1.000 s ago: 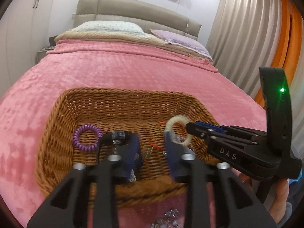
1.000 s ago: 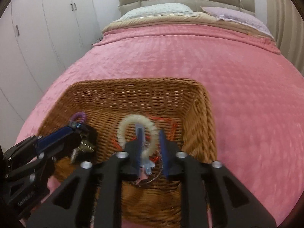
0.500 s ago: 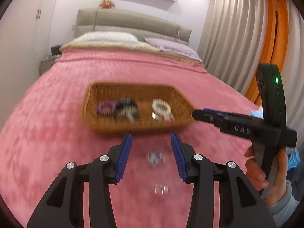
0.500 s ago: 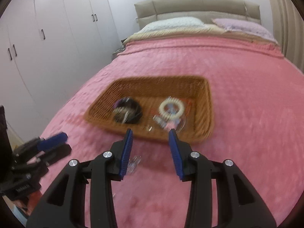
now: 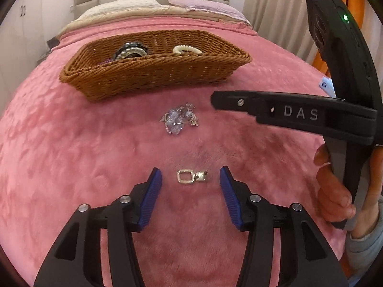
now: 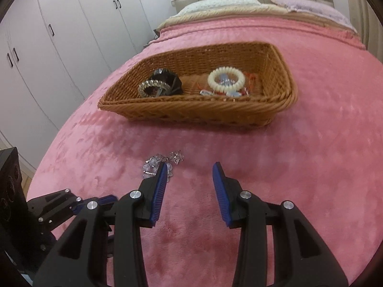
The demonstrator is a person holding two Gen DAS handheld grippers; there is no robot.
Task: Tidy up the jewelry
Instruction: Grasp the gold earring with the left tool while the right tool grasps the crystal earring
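Both grippers hovering low w/ jaws spread, left gripper (image 5: 191,179) bracketing small gold buckle-shaped trinket (image 5: 190,176) on pink plush bedspread (image 5: 71,143), right gripper (image 6: 189,169) beside clear crystal jewelry cluster (image 6: 158,162), partly hidden behind finger.

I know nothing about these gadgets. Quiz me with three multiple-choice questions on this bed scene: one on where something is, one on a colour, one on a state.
1. Where is the small gold buckle-like piece?
A. in the wicker basket
B. on the pink blanket, between the left tool's blue pads
C. on a pillow

2. What colour is the ring-shaped bracelet on the basket's right side?
A. cream
B. green
C. black

3. How is the right tool set?
A. shut on a necklace
B. open, holding nothing
C. shut, empty

Answers:
1 B: it lies on the blanket ahead of the left tool.
2 A: its beads look cream-white.
3 B: its pads stand apart with only blanket between them.
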